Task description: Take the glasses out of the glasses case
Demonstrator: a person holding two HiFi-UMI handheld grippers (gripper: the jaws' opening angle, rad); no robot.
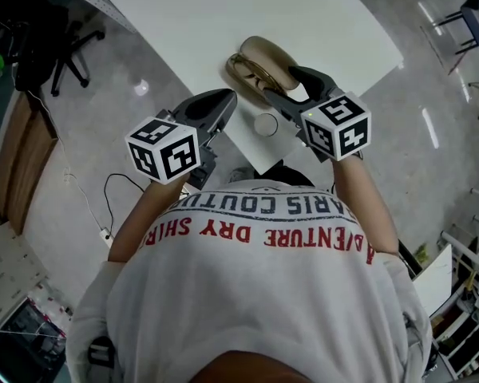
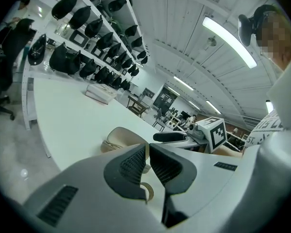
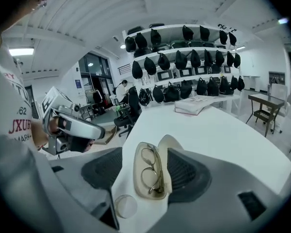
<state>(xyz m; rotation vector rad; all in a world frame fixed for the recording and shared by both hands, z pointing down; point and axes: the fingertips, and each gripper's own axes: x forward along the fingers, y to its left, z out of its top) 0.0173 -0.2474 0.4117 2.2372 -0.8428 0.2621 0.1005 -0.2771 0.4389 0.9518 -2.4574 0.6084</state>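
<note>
A beige glasses case [image 1: 255,66] lies open near the front edge of the white table [image 1: 191,14]. Thin-rimmed glasses [image 3: 153,171] rest in its lower half [image 3: 137,171], and the lid [image 3: 172,147] is tilted up to the right. My right gripper [image 3: 145,174] stands open, its jaws reaching over the near end of the case from either side without touching the glasses; in the head view my right gripper [image 1: 294,84] sits just right of the case. My left gripper [image 2: 148,161] is shut on nothing, and my left gripper [image 1: 222,100] hovers off the table's edge, left of the case [image 2: 119,139].
A small round translucent disc [image 3: 125,205] lies on the table just in front of the case. A book [image 3: 194,106] rests farther back. Shelves of black bags [image 3: 184,47] line the far wall. An office chair [image 1: 68,50] stands on the floor to the left.
</note>
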